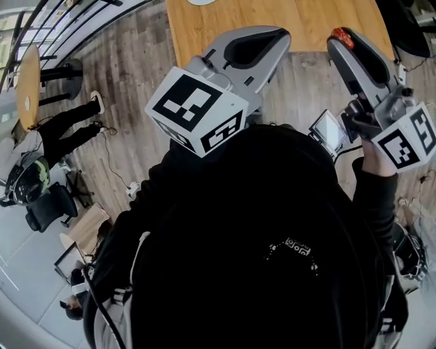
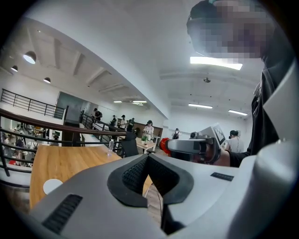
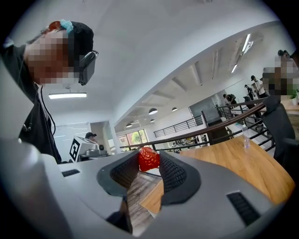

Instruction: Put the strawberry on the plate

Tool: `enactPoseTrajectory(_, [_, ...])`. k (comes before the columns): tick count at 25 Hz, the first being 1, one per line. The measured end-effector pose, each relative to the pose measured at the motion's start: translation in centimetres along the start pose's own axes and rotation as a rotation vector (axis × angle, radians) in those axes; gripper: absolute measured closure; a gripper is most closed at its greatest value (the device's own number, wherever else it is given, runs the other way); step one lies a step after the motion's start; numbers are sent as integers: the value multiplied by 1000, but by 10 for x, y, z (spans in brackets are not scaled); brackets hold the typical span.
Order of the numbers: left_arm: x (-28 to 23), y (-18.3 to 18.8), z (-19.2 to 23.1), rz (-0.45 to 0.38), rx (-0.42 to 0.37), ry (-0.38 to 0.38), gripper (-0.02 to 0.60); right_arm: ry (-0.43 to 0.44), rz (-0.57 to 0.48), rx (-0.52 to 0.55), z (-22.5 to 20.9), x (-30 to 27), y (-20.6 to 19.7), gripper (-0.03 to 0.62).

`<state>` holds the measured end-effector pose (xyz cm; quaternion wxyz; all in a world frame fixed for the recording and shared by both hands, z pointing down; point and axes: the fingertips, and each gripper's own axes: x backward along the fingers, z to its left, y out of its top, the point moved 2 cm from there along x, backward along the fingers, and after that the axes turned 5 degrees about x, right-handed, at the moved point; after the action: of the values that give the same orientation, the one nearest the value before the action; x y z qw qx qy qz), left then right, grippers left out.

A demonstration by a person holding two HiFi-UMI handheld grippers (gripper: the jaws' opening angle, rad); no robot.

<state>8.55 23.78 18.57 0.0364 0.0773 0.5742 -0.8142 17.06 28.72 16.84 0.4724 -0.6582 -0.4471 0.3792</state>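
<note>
A red strawberry (image 3: 148, 159) is pinched at the tips of my right gripper (image 3: 148, 156), which is shut on it and held up in the air. In the head view that strawberry (image 1: 343, 35) shows at the right gripper (image 1: 339, 37), above the near edge of the wooden table (image 1: 204, 31). My left gripper (image 1: 278, 35) is raised beside it, jaws shut with nothing between them (image 2: 148, 158). A white plate (image 2: 51, 186) lies on the table to the left; only its rim (image 1: 201, 2) shows at the top edge of the head view.
The person's black-clad body fills the lower half of the head view. A clear bottle (image 3: 245, 136) stands on the table's far part. A dark railing (image 2: 56, 123) runs behind the table, with several people beyond. Plank floor (image 1: 129, 88) lies left of the table.
</note>
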Motion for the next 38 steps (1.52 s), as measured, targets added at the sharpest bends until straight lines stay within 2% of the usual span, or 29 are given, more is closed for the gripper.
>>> enactPoseTrajectory(8, [-5,16,39,1,34,-54,577,-71,10,0,-20,-30,18,450])
enactPoseTrajectory(15, [3,36,97,-8,43,-96,577,-83,22,9,-17,-95,26,450])
enactPoseTrajectory(20, [2,41,115,-6,41,-122,577,-92,22,22,-17,-115,29,450])
enactPoseTrajectory(26, [17,55,176,-5,37,-129,577,-83,29,37,-17,-182,31,450])
enactPoseTrajectory(33, [34,53,216,15,72,-128,577,-62,53,28,-16,-233,30,450])
enactPoseTrajectory(38, [58,51,263,18,103,-119,577,-33,75,31,-4,-288,26,450])
